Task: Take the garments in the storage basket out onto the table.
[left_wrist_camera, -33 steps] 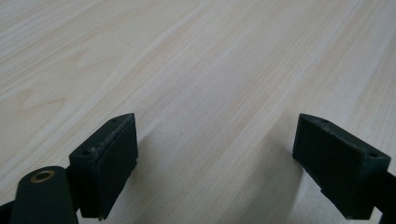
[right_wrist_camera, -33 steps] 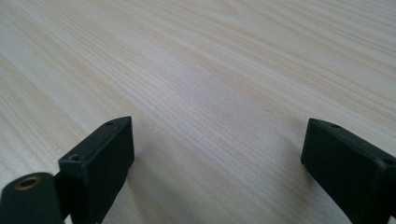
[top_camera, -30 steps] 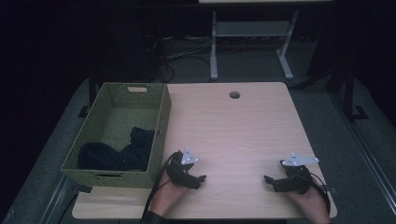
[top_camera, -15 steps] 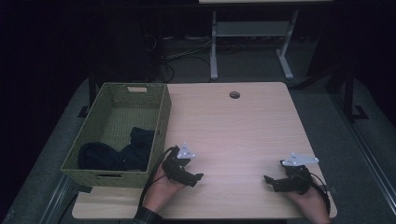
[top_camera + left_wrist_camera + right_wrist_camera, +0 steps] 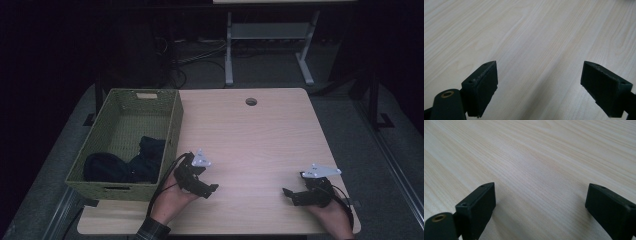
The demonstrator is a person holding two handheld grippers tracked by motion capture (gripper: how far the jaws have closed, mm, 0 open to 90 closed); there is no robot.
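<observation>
Pale wood worktop (image 5: 250, 135): your left gripper (image 5: 202, 187) sits beside one woven basket (image 5: 172, 125), long axis running away from you, holding dark cloth (image 5: 125, 165). Your right gripper (image 5: 290, 195) rests near the front edge. Both grippers' fingers (image 5: 482, 85) spread, empty.

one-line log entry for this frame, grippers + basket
left gripper: open, empty, beside basket | right gripper: open, empty | dark cloth: in basket | table

We see a light wooden worktop (image 5: 260, 135) with a round cable hole (image 5: 251, 101) near its far edge. Beyond the worktop, a white metal table frame (image 5: 270, 45) stands on the dark grey floor (image 5: 350, 115), with tangled black cables (image 5: 187, 62) lying beside it.
</observation>
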